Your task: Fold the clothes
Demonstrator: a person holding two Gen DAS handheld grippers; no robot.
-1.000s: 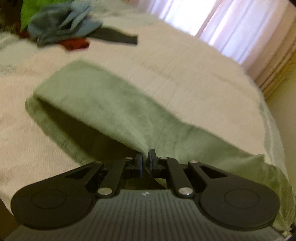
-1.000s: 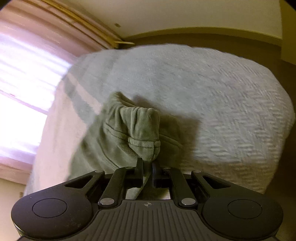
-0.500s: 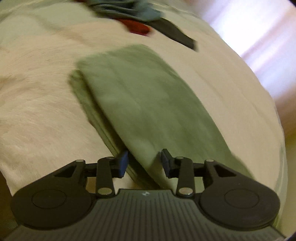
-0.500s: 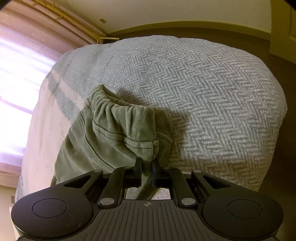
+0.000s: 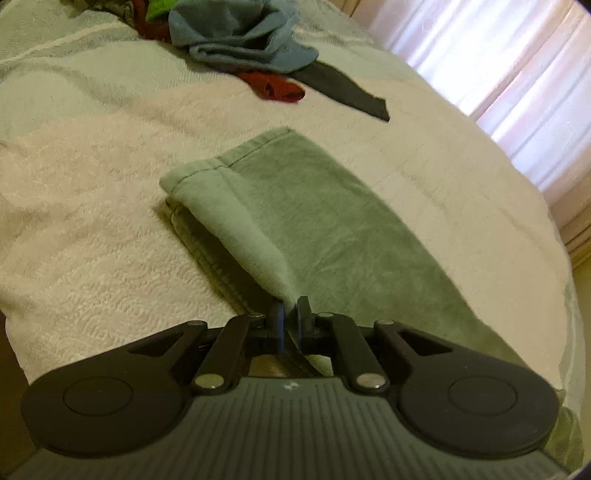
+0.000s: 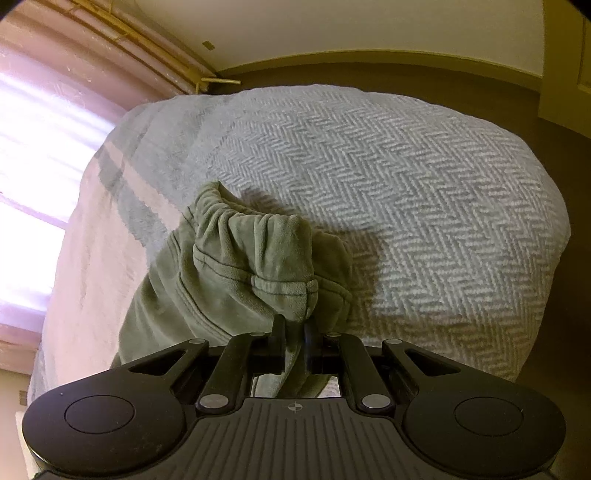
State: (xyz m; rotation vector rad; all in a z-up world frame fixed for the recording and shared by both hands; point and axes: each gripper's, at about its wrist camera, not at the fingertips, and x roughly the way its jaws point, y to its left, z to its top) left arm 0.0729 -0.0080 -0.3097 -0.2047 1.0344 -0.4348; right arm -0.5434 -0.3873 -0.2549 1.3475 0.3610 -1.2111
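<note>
Green velour trousers (image 5: 332, 229) lie folded lengthwise on the bed, leg hems at the far end. My left gripper (image 5: 290, 312) is at their near side edge, its jaws closing tight on the top layer, and the cloth is pinched between the pads and lifted into a ridge. In the right wrist view the gathered elastic waistband (image 6: 229, 266) bunches up just ahead of my right gripper (image 6: 294, 325). That gripper is shut on a fold of the waistband.
The bed's pale herringbone blanket (image 6: 406, 184) drops off to dark floor (image 6: 554, 166) on the right. A heap of blue (image 5: 240, 33), red (image 5: 280, 88) and dark (image 5: 343, 92) clothes lies at the far end. Bright curtains (image 5: 517, 74) hang beyond the bed.
My left gripper let go of the trousers, opened, shifted along their side edge and shut on the cloth again. The right gripper kept its hold on the waistband and barely moved.
</note>
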